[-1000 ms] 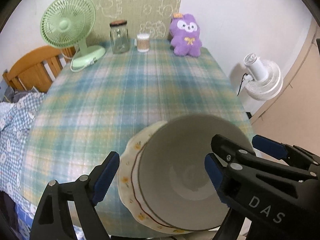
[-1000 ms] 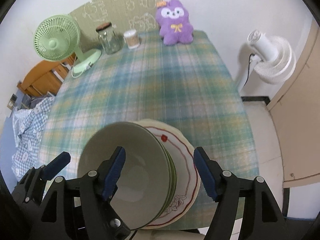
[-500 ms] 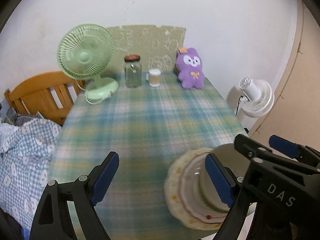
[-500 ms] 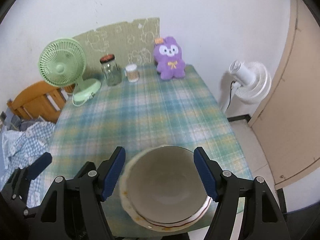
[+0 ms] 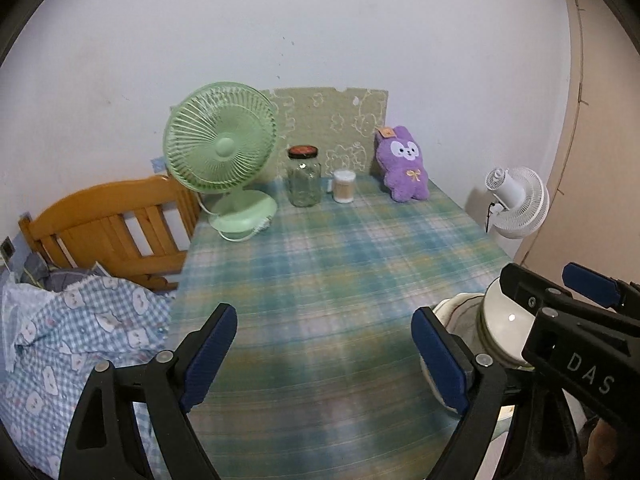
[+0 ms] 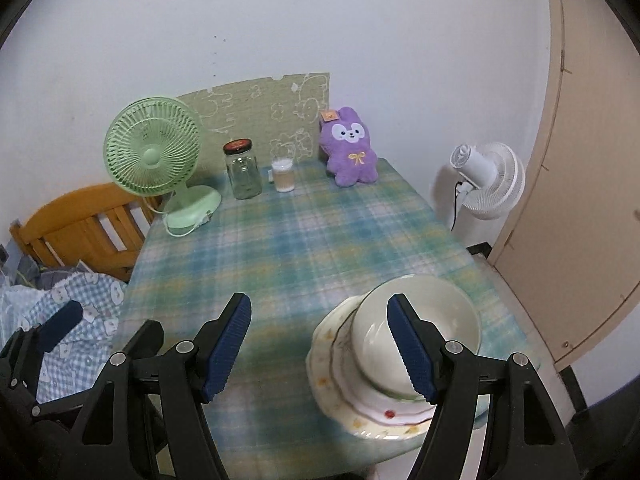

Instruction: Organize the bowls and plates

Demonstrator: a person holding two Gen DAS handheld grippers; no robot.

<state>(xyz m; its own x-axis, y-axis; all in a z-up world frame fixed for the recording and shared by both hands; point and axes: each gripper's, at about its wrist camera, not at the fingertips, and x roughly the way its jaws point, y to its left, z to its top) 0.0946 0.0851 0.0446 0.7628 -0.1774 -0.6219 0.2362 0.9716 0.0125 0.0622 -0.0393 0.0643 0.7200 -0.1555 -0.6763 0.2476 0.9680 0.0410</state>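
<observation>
On the table's [image 6: 320,240] near right corner: one bowl [image 6: 424,328] nested on stacked plates [image 6: 340,364], upright. Your right gripper [image 6: 320,344] hangs above and left of them, fingers spread, holding nothing; its right finger overlaps the bowl in view. Your left gripper [image 5: 324,356] sits further left over bare cloth, fingers spread, empty. At the far edge: green fan [image 6: 154,152], jar [image 6: 242,174], cup [image 6: 283,175], purple plush [image 6: 351,152].

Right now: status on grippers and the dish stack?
Left gripper open, empty. Right gripper open, empty. Bowl nested on plates near the table edge. Nothing in the way.
</observation>
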